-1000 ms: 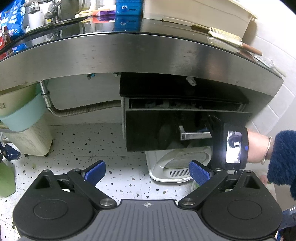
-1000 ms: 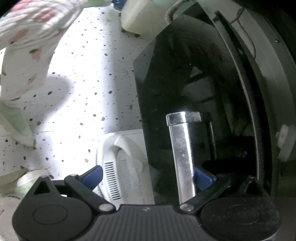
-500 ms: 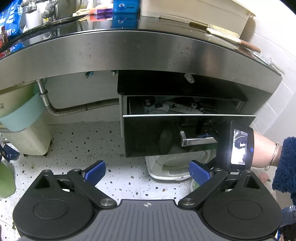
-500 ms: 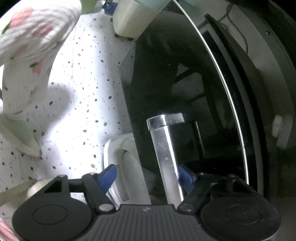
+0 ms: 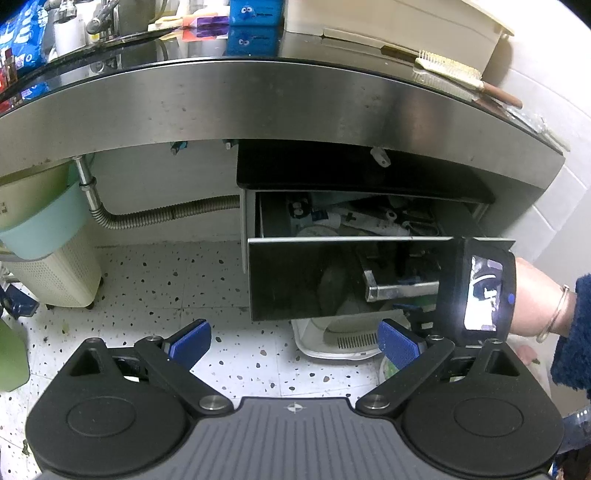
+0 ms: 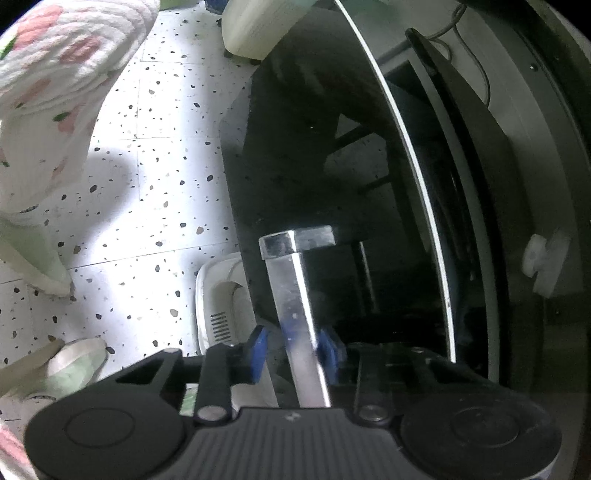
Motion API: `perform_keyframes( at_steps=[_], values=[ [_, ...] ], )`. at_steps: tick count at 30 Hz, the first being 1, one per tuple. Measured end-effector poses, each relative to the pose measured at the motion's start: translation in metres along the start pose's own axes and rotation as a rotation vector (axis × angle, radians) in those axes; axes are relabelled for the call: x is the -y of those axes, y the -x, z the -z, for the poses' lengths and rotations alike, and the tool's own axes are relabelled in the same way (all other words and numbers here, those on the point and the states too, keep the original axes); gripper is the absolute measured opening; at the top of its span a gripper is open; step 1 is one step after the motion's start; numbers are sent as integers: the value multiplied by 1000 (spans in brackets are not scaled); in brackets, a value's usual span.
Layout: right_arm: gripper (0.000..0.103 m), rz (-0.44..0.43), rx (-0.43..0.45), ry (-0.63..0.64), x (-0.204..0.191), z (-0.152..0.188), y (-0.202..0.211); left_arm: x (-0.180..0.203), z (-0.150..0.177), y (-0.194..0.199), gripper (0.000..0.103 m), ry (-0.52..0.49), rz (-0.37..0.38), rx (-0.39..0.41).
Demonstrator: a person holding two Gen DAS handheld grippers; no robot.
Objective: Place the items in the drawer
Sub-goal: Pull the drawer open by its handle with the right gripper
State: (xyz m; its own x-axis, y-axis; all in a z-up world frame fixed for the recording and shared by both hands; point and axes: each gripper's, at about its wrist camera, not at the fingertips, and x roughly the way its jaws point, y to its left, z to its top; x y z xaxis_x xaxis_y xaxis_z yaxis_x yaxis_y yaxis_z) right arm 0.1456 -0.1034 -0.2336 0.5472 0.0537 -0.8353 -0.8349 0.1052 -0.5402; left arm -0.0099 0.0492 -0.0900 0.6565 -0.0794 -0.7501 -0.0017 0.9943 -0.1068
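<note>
A black drawer (image 5: 306, 280) under the steel counter (image 5: 258, 107) stands pulled out, with tubes and small items (image 5: 354, 221) lying inside. Its silver bar handle (image 5: 402, 290) also shows in the right wrist view (image 6: 295, 302). My right gripper (image 6: 295, 349) has its blue pads closed around that handle, and it shows from behind in the left wrist view (image 5: 476, 291). My left gripper (image 5: 291, 341) is open and empty, held back from the drawer above the speckled floor.
A white appliance (image 5: 332, 336) sits on the floor beneath the drawer. A cream bin (image 5: 55, 273) with a teal basket (image 5: 44, 225) stands left, beside a flexible drain hose (image 5: 166, 216). A brush (image 5: 461, 79) and a blue box (image 5: 255, 22) lie on the counter.
The drawer has slid out toward me, showing its contents. My right gripper's pads have closed in on the handle. My left gripper has stayed in place.
</note>
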Motion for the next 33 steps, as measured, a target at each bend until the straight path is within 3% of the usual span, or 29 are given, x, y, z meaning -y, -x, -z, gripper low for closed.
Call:
perform_keyframes(
  at_steps=[6,33],
  values=[
    [22,-15,8,-13,-10,4,12,3,0,0,98,-10,2,1],
    [22,-47,27,-59,-46,15,42,11,0,-2,98,-36,0,-3]
  ],
)
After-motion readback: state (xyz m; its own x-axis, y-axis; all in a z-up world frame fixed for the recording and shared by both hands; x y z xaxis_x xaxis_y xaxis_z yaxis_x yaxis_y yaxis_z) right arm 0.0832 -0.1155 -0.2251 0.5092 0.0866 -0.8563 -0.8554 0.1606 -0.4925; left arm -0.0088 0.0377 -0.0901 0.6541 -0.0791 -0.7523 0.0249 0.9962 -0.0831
